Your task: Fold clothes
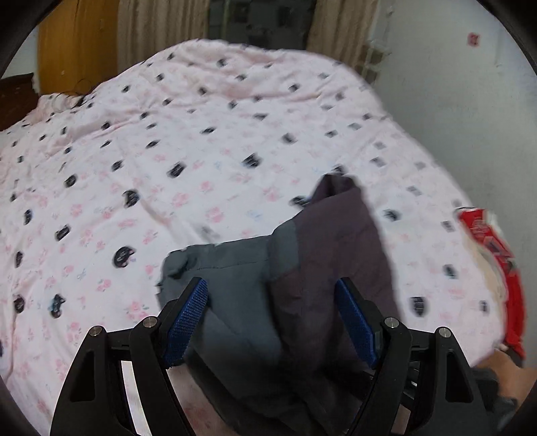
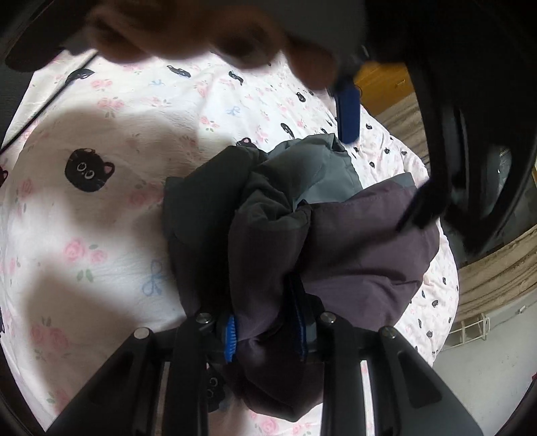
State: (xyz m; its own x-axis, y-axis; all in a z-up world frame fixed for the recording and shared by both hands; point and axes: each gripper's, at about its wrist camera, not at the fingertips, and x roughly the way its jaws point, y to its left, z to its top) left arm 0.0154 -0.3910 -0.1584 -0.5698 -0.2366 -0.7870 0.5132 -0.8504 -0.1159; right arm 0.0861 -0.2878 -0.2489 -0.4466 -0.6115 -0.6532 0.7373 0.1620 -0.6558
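Observation:
A dark garment in grey and purple panels (image 1: 295, 275) lies bunched on the pink cat-print bedspread (image 1: 167, 151). My left gripper (image 1: 272, 295) is open, its blue pads (image 1: 188, 315) spread wide on either side of the cloth, which passes between them. In the right wrist view the same garment (image 2: 352, 241) hangs bunched, and my right gripper (image 2: 266, 332) is shut on a thick fold of it. The left gripper's blue pad (image 2: 347, 110) and the hand holding it show at the top of that view, above the garment.
A red and white item (image 1: 496, 248) lies at the bed's right edge. Beige curtains (image 1: 161, 30) and an orange wooden panel (image 1: 77, 43) stand behind the bed. A grey wall (image 1: 453, 100) is on the right. A white rack (image 2: 470, 330) stands on the floor.

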